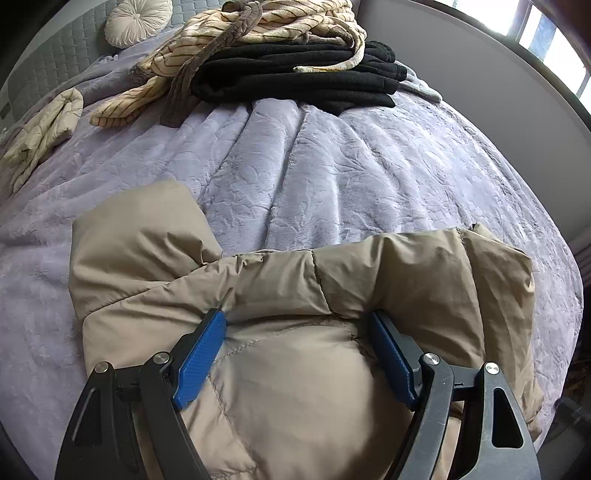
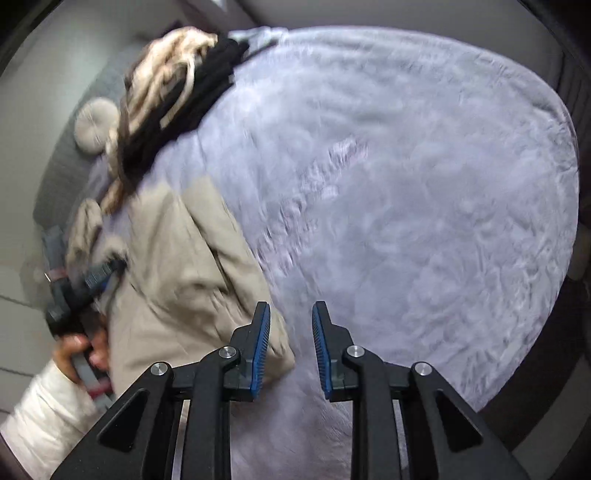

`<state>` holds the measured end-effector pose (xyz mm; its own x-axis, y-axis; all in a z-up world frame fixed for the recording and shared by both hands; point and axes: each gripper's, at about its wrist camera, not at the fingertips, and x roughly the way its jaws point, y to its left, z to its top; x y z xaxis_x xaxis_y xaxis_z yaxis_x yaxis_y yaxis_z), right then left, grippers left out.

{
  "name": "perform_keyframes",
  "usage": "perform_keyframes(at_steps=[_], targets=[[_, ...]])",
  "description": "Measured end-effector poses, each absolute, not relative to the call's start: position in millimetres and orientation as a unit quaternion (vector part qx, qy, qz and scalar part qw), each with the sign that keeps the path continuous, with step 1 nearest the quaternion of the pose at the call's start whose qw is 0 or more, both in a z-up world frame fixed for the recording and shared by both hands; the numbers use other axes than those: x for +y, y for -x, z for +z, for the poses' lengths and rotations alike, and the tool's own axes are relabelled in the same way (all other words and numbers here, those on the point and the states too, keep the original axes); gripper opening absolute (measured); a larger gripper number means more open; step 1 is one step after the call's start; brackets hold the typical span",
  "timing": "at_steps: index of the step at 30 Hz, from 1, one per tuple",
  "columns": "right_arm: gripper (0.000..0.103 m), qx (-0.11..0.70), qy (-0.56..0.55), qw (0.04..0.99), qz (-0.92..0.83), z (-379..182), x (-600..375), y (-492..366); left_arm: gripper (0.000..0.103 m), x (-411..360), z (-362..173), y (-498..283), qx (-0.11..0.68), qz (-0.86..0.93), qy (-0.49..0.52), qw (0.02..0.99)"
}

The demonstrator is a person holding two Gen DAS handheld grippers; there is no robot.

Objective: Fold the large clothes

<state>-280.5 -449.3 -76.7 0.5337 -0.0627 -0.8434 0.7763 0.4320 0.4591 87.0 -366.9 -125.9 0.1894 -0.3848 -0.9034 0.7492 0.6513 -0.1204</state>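
Observation:
A tan quilted puffer jacket [image 1: 295, 369] lies bunched on the lilac bedspread [image 1: 332, 177]. My left gripper [image 1: 297, 321] is open, its blue pads [image 1: 201, 358] wide apart and pressed down on the jacket's padded bulk. In the right wrist view the jacket [image 2: 184, 277] lies at the left, with the left gripper [image 2: 92, 284] and the hand holding it at its far side. My right gripper [image 2: 290, 314] is open and empty, above the bedspread [image 2: 406, 203] just right of the jacket's edge.
A pile of black clothes [image 1: 295, 77] topped by a cream striped garment [image 1: 258, 26] sits at the far side of the bed. A round cream cushion [image 1: 136, 20] leans on the grey headboard. Another cream garment [image 1: 40, 136] lies at left. A grey wall runs along the right.

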Motion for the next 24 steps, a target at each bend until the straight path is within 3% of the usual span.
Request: perform_keyframes(at_steps=[14,19,24], targets=[[0.025,0.439,-0.296,0.838,-0.13,-33,-411,166,0.08,-352,-109,-87,0.521,-0.35,-0.177,0.758],[0.025,0.535,-0.236,0.802,-0.119,-85,-407,143,0.08,-318,-85,-83,0.528,-0.337,-0.158,0.763],[0.025,0.542,-0.308,0.775,-0.101,-122,-426,147,0.08,-266,-72,-67,0.543,-0.306,-0.148,0.768]])
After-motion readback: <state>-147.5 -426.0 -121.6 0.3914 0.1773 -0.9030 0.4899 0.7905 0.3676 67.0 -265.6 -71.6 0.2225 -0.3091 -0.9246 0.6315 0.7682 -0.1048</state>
